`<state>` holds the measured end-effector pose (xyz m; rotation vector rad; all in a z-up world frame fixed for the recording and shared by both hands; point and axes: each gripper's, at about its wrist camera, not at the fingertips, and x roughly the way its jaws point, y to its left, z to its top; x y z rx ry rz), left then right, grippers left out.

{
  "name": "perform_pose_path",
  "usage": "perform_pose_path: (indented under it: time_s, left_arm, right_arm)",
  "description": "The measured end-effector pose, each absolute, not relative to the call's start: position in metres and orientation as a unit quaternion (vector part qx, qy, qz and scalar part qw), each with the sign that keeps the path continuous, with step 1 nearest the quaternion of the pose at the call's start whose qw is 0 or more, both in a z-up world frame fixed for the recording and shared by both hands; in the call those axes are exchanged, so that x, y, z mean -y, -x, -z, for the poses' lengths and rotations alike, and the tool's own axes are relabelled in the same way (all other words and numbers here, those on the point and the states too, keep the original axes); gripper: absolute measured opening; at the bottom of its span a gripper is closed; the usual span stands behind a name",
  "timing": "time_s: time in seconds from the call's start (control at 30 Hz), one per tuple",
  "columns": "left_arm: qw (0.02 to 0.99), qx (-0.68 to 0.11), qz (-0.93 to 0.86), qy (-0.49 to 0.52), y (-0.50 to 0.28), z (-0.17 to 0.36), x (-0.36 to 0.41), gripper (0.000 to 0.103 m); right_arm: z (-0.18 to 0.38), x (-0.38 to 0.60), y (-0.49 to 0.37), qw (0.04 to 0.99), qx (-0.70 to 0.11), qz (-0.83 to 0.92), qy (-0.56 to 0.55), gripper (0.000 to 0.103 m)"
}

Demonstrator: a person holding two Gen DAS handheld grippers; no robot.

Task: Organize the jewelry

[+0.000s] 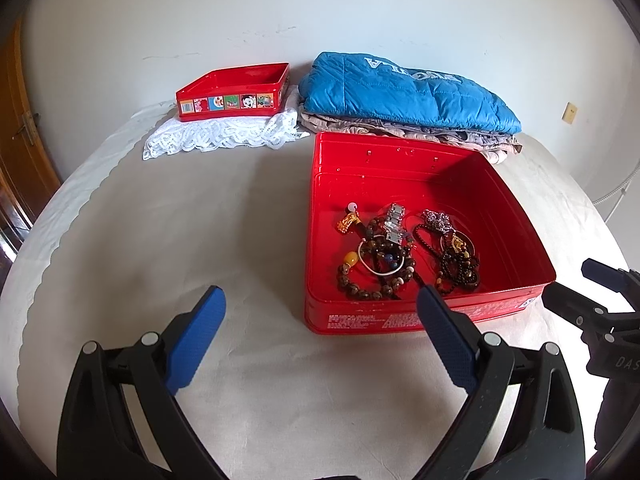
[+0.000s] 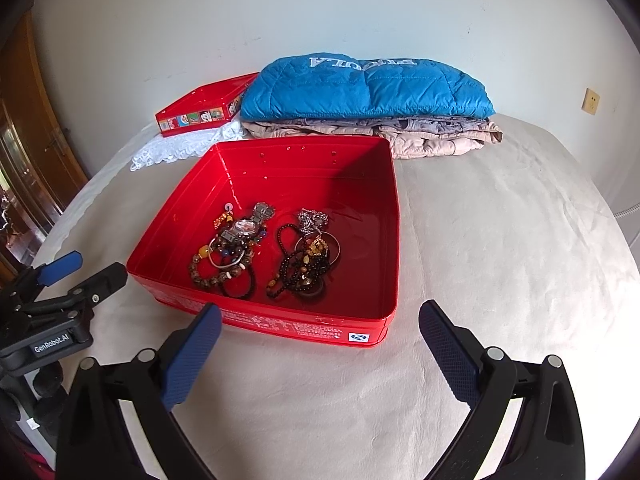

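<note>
A large red tin box (image 1: 516, 236) (image 2: 168, 248) stands open on the cream cloth. It holds a heap of jewelry (image 1: 404, 252) (image 2: 264, 252): bead bracelets, a silver watch (image 1: 394, 220) (image 2: 248, 226), dark bead necklaces and gold charms. My left gripper (image 1: 322, 300) is open and empty, just in front of the box's near left corner. My right gripper (image 2: 320, 316) is open and empty, in front of the box's near wall. Each gripper shows at the edge of the other's view: the right one (image 1: 576, 292), the left one (image 2: 96, 268).
A smaller red tin lid (image 1: 236, 94) (image 2: 200, 110) with cartoon pictures rests on white lace (image 1: 220, 136) at the back left. Folded clothes, a blue quilted jacket (image 1: 404, 92) (image 2: 368, 88) on top, lie behind the box against the white wall.
</note>
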<state>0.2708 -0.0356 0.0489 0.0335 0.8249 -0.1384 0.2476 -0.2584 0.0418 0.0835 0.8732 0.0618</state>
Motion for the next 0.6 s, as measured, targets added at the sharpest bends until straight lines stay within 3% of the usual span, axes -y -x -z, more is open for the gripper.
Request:
perform_pose_path:
  time_s: [0.6]
  left_arm:
    - [0.913,-0.402,0.067,-0.016,-0.2717,-0.0484,0.0342,0.095]
  right_arm:
    - [-0.042,0.2571,-0.2467,0.905,-0.422,-0.029,-0.039,0.099]
